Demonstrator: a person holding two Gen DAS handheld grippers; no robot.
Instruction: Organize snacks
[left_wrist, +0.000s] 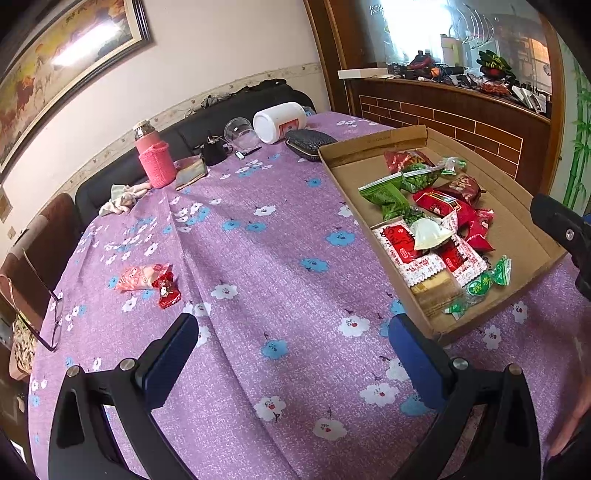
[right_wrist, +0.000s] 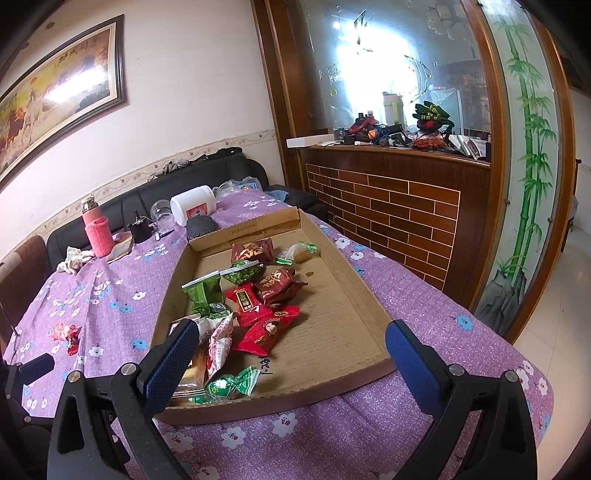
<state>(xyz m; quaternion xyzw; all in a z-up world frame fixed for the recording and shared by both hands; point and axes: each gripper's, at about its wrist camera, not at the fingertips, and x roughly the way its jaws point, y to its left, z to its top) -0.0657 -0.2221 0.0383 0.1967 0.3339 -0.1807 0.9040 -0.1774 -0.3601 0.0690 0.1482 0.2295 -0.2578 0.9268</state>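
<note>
A shallow cardboard box (left_wrist: 524, 221) (right_wrist: 354, 295) lies on the purple flowered tablecloth and holds several wrapped snacks in red, green and white (left_wrist: 436, 221) (right_wrist: 251, 306). Two loose snacks lie on the cloth at the left: a pink packet (left_wrist: 138, 277) and a small red one (left_wrist: 168, 290), seen together as a red and pink pair (right_wrist: 68, 334) in the right wrist view. My left gripper (left_wrist: 291, 339) hangs open over bare cloth, left of the box's near corner. My right gripper (right_wrist: 291, 347) stands open above the box's near edge, holding nothing.
At the far end of the table stand a pink bottle (left_wrist: 153, 157), a tipped white jar (left_wrist: 280, 122), a clear cup (left_wrist: 240, 133), a dark case (left_wrist: 310, 144) and a crumpled cloth (left_wrist: 122, 197). Glasses (left_wrist: 51, 314) lie at the left edge. A black sofa and brick-patterned counter (right_wrist: 399, 206) lie beyond.
</note>
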